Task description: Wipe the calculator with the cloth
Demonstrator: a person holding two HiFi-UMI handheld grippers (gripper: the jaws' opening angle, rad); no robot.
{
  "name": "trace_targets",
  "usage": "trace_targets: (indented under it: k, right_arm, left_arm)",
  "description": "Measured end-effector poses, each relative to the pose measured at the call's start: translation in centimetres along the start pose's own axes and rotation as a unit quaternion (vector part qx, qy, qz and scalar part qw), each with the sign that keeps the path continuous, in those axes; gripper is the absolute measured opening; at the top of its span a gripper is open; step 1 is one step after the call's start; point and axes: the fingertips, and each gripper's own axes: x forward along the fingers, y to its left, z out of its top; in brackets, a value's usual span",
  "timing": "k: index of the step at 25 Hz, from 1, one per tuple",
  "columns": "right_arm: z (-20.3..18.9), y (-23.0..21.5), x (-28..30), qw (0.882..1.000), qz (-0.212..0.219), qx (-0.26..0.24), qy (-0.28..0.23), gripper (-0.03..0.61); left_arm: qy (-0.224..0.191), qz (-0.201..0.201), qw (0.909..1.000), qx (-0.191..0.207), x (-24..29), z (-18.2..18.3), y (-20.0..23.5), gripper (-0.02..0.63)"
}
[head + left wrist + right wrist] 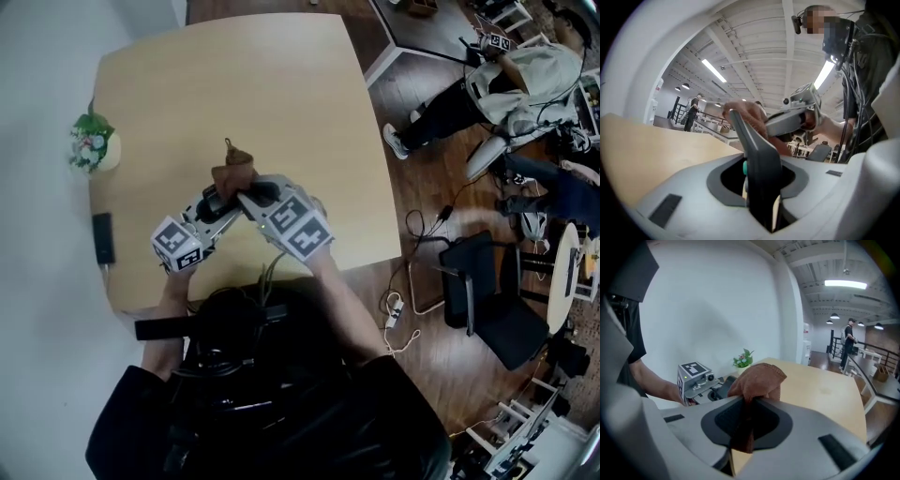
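— What is held by the left gripper (214, 202)?

— The calculator (757, 154) is clamped between its jaws. It is seen edge-on as a dark grey slab that rises out of the jaws and leans a little to one side.

— And where is the calculator kept?

— It is held over the table (281, 84), towards the near edge and somewhat left of the middle. Whether the wood is touched by it cannot be told.

— How is the right gripper (250, 195) set?

— Its jaws are closed on the cloth (759, 380), a brown one. It is pinched at a fold, and the bunched part is left standing out beyond the jaws.

— Is the calculator met by the cloth?

— Yes. In the left gripper view the brown fabric is pressed against the calculator's far end, with the right gripper just behind it.

— What else is carried by the table?

— A small potted plant (92, 142) is set at the left edge, and a flat black object (103, 237) lies nearer the near left corner; what it is cannot be made out.
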Motion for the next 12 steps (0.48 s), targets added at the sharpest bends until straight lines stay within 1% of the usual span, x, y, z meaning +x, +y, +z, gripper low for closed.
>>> trace_targets:
  k: [2, 4, 7, 9, 10, 12]
  right_arm:
    - [-1.9, -2.4, -0.3, 0.999, -0.02, 0.029, 0.006, 0.044]
    - [-4.4, -4.7, -0.3, 0.997, -0.042, 0.054, 0.024, 0.044]
    - [-8.7, -7.3, -0.1, 0.992, -0.072, 0.087, 0.061, 0.043]
    - [-10.2, -7.9, -0.3, 0.989, -0.082, 0.109, 0.064, 0.043]
    - [-10.5, -7.7, -0.2, 0.988, -0.082, 0.115, 0.06, 0.043]
    - [-10.6, -6.6, 0.6, 0.989, -0.069, 0.118, 0.058, 0.042]
  left_arm:
    - [-0.008, 0.0, 0.9999, -0.015, -0.1, -0.1, 0.1, 0.129]
    - [-0.021, 0.001, 0.999, -0.039, -0.3, 0.0, 0.4, 0.129]
    - [-0.04, 0.008, 0.9947, -0.095, -0.4, -0.1, 1.4, 0.13]
    - [-0.037, 0.027, 0.9884, -0.145, -0.7, -1.2, 2.9, 0.13]
    - [-0.035, 0.039, 0.9836, -0.173, -1.0, -2.1, 3.8, 0.13]
    - [-0.037, 0.059, 0.9711, -0.228, -1.7, -3.8, 5.6, 0.13]
